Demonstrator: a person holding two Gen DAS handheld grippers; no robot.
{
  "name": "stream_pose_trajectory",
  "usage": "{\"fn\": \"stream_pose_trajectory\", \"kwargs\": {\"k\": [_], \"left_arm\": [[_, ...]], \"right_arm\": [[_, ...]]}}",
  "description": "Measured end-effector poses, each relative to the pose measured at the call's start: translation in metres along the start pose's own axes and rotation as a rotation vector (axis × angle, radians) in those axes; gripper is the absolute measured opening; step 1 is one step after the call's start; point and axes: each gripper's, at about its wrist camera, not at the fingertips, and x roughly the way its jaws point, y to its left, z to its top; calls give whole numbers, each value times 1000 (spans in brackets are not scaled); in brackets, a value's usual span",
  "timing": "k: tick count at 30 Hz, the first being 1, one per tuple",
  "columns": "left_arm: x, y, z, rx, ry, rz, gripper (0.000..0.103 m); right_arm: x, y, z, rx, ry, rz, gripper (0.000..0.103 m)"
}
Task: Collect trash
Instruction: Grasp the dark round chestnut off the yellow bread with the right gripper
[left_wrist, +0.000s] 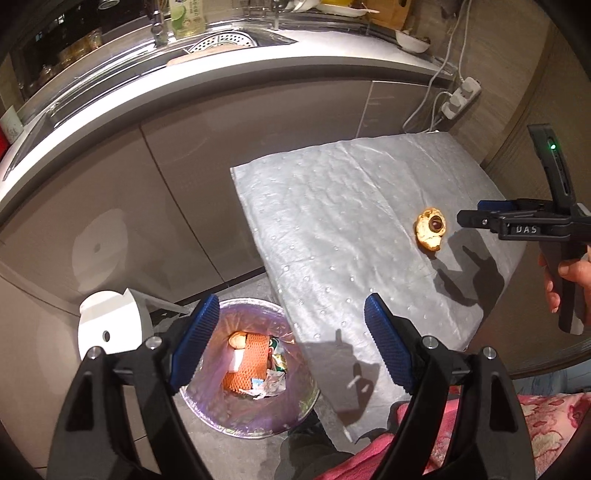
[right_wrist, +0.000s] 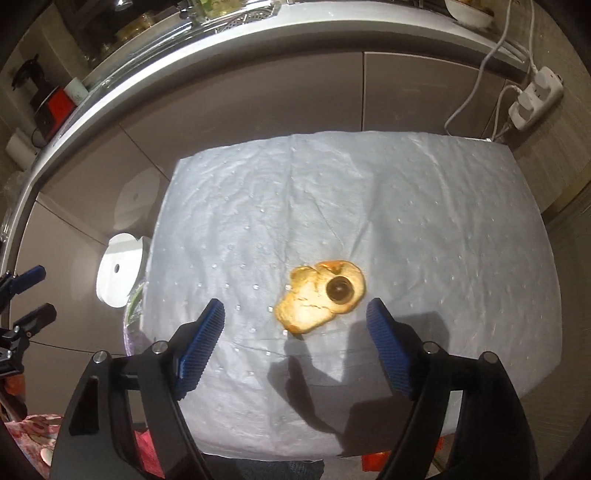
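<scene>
A yellowish fruit peel with a dark round pit (right_wrist: 320, 296) lies on the grey cloth-covered table (right_wrist: 424, 206); it also shows in the left wrist view (left_wrist: 431, 229). My right gripper (right_wrist: 295, 310) is open and empty, hovering just in front of the peel; in the left wrist view (left_wrist: 469, 216) it sits right of the peel. My left gripper (left_wrist: 290, 306) is open and empty above the bin (left_wrist: 207, 410) with the purple liner, which holds orange foam netting (left_wrist: 251, 358) and wrappers.
A white round device (left_wrist: 109, 326) stands on the floor left of the bin. Beige cabinet fronts (left_wrist: 147, 192) and a counter with a sink lie behind. A power strip with white cables (left_wrist: 460, 98) hangs at the back right. Pink floral fabric (left_wrist: 546, 417) lies at lower right.
</scene>
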Motion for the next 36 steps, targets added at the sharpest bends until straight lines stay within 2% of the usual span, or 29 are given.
{"fn": "stream_pose_trajectory", "kwargs": {"k": [2,4,7,9,16,23,27,30,33,36], "left_arm": [[6,-14,11,14,7,-3,77],[11,-28,20,25,14,-7,77],[16,-44,29,43,22,-7,78],[18,-52,33,50,27,2,78],[23,-61,40,25,54,33,78],[24,-63,43,8,64,53,78],[27,-65,42,10,77,56,78],[32,-70,43,25,87,42,78],[42,-81,46,43,99,3,79],[58,-97,53,58,114,-56,84]], "right_arm": [[11,-14,-3,3,24,4,62],[23,-26,-4,6,46,12,46],[38,-39,-1,-10,76,14,29],[46,-41,2,-45,83,13,25],[57,-27,14,-200,83,36,24],[78,-18,13,-309,134,-4,25],[80,-16,12,-318,128,-9,22],[75,-19,14,-296,122,22,22],[61,-25,16,-257,100,53,22],[37,-39,18,-201,63,73,22]]}}
